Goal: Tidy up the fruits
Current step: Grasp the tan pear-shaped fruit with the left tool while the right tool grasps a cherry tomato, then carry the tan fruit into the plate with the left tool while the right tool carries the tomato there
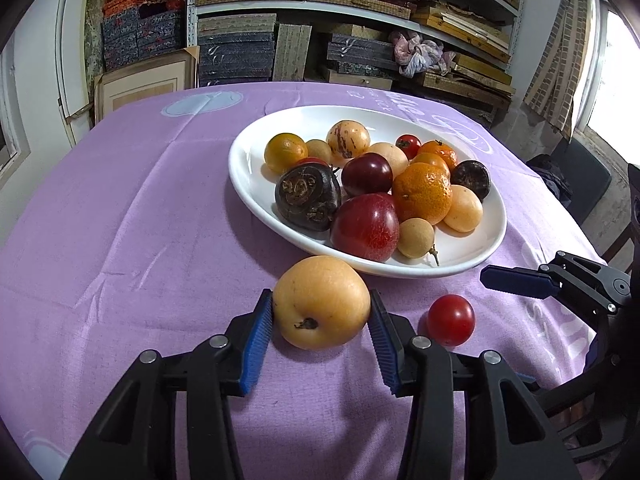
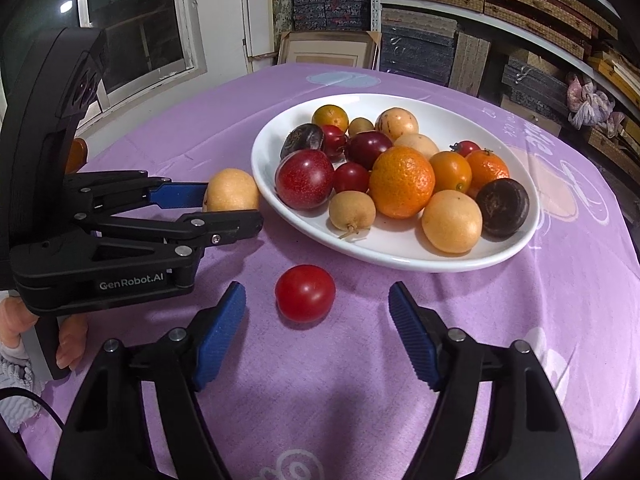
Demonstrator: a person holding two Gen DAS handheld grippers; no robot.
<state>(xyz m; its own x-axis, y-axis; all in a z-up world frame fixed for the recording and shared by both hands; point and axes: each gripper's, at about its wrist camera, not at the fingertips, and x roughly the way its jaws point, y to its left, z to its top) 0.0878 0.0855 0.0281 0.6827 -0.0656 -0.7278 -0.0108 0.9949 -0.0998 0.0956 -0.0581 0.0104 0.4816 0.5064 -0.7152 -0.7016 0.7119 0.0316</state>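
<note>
The yellow fruit is clamped by the left gripper; the red tomato, at 12 o'clock of the wide-spread right gripper, is untouched.

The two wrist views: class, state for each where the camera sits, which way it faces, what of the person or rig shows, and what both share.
Left wrist: on the left gripper, looking down along its fingers at the yellow fruit between the pads; the right gripper's finger enters at right.
Right wrist: on the right gripper, facing the red tomato ahead of its open jaws; the left gripper and a hand show at left.
Shared: white plate, both loose fruits, purple tablecloth.
</note>
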